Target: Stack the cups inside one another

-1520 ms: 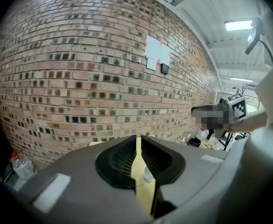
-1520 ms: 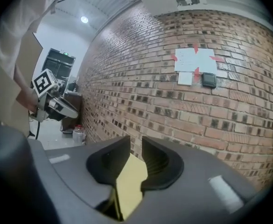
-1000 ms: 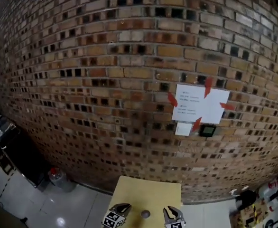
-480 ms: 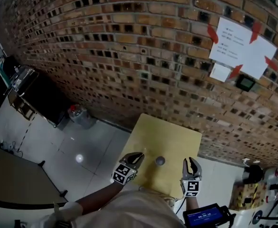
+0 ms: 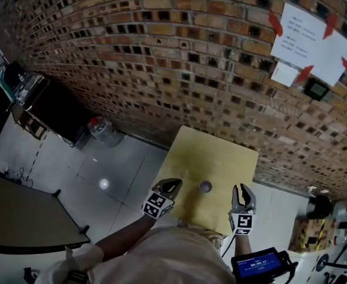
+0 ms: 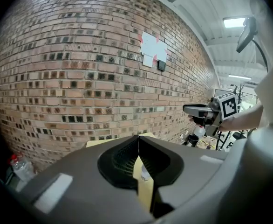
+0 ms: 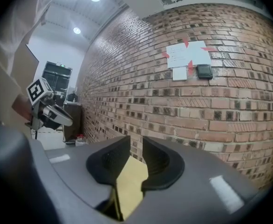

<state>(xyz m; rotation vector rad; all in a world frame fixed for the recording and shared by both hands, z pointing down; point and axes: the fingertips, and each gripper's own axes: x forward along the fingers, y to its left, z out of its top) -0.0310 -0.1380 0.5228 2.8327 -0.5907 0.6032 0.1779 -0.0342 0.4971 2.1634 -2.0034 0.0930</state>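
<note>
left hand-held gripper [image 5: 171, 186]: jaws closed tip to tip, nothing in them. right hand-held gripper [image 5: 243, 190]: jaws a narrow slit apart, empty. both are over the near edge of the yellow desk [image 5: 221, 152], neither touching the cup [image 5: 205, 186]. cup sits on the desk between the two, toward the near edge. looks like one small greyish cup, possibly a nested stack, too small to tell. brick wall [image 5: 161, 52] behind the desk, taped paper notice [image 5: 307, 40] on it, plastic bottle [image 5: 102, 129] on the floor at left.
</note>
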